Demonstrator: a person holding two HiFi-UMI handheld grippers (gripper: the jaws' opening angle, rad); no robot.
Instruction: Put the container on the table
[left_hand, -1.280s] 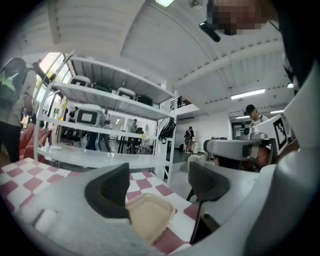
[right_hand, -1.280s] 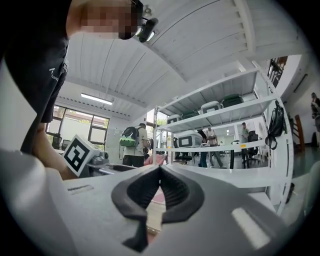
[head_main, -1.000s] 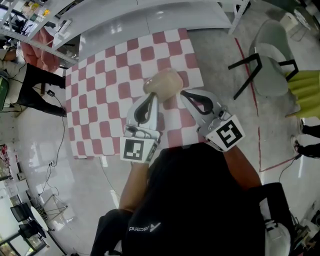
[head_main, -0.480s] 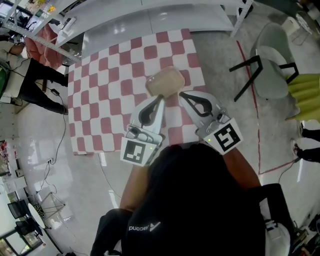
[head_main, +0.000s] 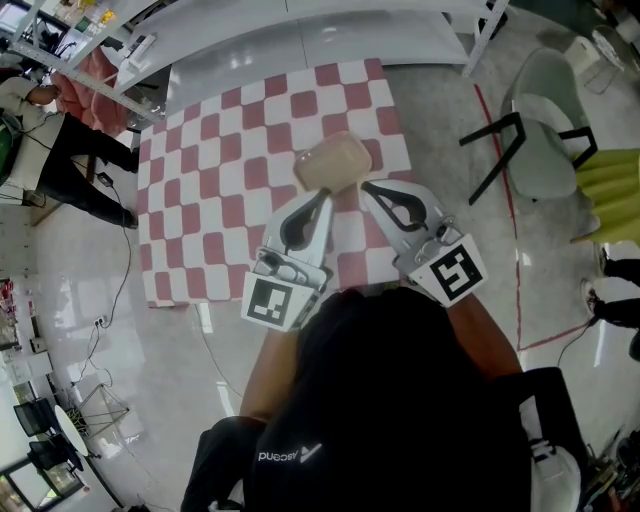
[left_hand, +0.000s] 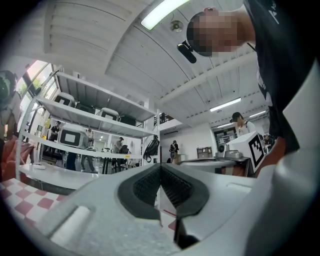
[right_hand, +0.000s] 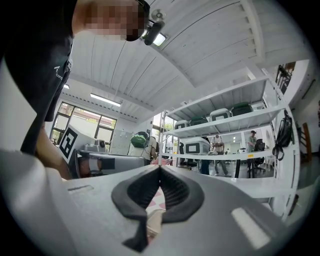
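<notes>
A beige rounded container (head_main: 333, 160) shows over the right part of the red-and-white checked table (head_main: 220, 180). In the head view my left gripper (head_main: 322, 195) meets its near edge and my right gripper (head_main: 366, 186) its near right corner. The left gripper (left_hand: 160, 166) has its pads pressed flat together, nothing visible between them. The right gripper (right_hand: 160, 167) is shut too, and a piece of the container (right_hand: 151, 222) shows through the gap under its pads. I cannot tell whether the container rests on the cloth or is lifted.
A grey chair with black legs (head_main: 540, 130) stands right of the table, beside a yellow-green thing (head_main: 610, 180). A white counter (head_main: 300, 30) runs along the table's far side. A person (head_main: 70, 150) stands at the far left. The checked cloth (left_hand: 20, 192) lies low left.
My left gripper has edged slightly rightward along the container's near edge. The container and the right gripper have kept their places. Both stay shut.
</notes>
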